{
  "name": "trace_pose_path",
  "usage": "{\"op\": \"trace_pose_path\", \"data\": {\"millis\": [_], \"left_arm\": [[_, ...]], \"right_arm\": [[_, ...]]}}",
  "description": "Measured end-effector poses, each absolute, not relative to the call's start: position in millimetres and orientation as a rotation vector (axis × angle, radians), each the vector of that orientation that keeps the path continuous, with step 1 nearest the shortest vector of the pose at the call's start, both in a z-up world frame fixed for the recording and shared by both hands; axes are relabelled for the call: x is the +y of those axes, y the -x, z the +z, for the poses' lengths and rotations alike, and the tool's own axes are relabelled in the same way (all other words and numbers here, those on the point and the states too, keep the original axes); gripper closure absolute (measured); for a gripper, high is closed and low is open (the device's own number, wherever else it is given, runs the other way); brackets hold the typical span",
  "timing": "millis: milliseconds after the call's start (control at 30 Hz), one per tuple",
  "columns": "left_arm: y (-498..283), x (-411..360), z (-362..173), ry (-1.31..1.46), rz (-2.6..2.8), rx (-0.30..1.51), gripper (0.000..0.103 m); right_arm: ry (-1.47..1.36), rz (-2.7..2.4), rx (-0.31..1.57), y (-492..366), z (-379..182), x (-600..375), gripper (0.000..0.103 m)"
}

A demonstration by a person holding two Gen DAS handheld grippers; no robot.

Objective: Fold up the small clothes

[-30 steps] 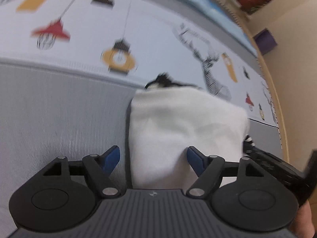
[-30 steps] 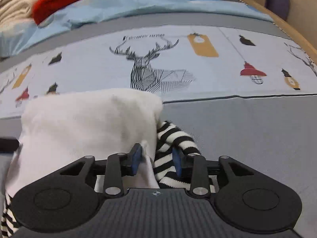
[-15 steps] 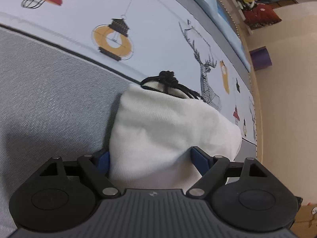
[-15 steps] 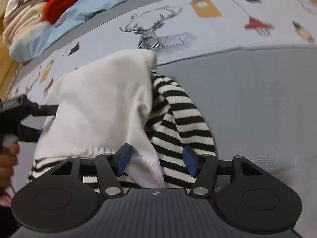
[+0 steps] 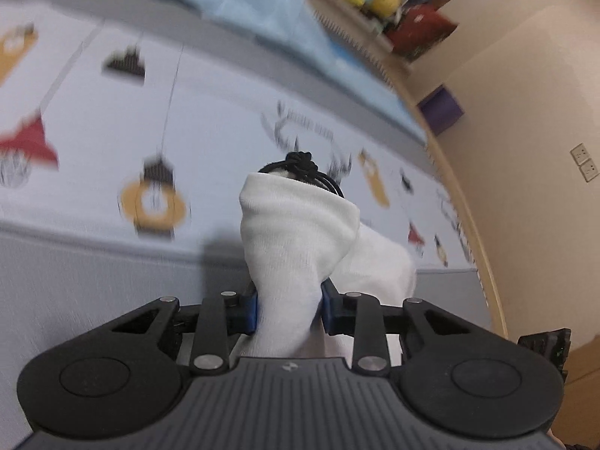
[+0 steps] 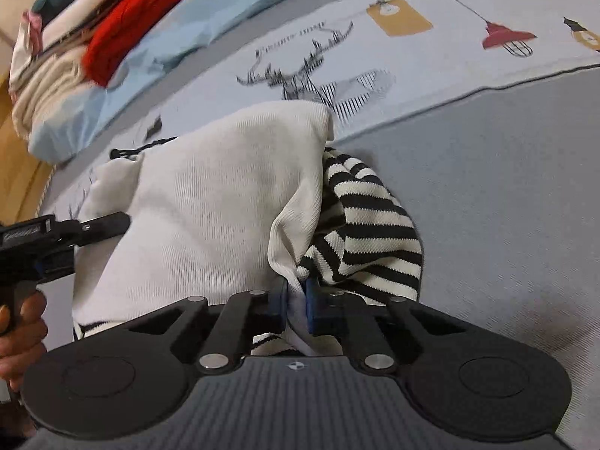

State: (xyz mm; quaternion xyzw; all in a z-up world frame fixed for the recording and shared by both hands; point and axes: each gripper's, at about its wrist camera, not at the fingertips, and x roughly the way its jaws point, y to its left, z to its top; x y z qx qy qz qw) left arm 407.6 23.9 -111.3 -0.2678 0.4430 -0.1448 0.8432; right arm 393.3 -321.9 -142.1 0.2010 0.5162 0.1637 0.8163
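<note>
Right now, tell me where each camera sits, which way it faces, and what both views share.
Left wrist: on the left claw, facing forward and down across the printed bedspread toward the wall; its jaws are closing on bunched white fabric; no hand shows clearly.
Right wrist: on the right claw, facing down over the grey blanket; its jaws are closing on the fabric's edge beside the striped part; a hand holding the left claw shows at left.
Shared: the white garment, its black drawstring, and the deer print.
</note>
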Motion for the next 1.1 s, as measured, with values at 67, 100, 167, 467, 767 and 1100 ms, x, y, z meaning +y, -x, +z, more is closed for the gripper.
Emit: {"op": "trace_pose_path", "data": {"millis": [67, 100, 167, 467, 767, 1100], "left_arm": [[-409, 33, -100, 0.549, -0.287, 0.879, 0.07], [-409, 38, -94, 0.544, -0.275, 0.852, 0.07], [-411, 46, -85, 0.527, -0.252, 0.805, 0.07], [-421, 82, -85, 0.556, -0.094, 0.804, 0.053], [-389, 101, -52, 0.447, -0.141, 0.769, 0.053], [-364, 33, -101, 0.002, -0.264, 1.048, 0.05]], "right_arm": [[-0.444, 0.349, 1.061, -400, -137, -314, 0.095], [-0.45, 0.352, 1.039, -402, -135, -311, 0.095], [-0.46, 0.362, 0.987, -408, -128, -302, 0.096], [-0.434, 0.394, 0.855, -425, -110, -267, 0.097], [-0.267, 0.308, 0.826, -414, -101, -262, 0.077], [-0.096, 0.39, 1.084, -399, -136, -250, 0.077]]}}
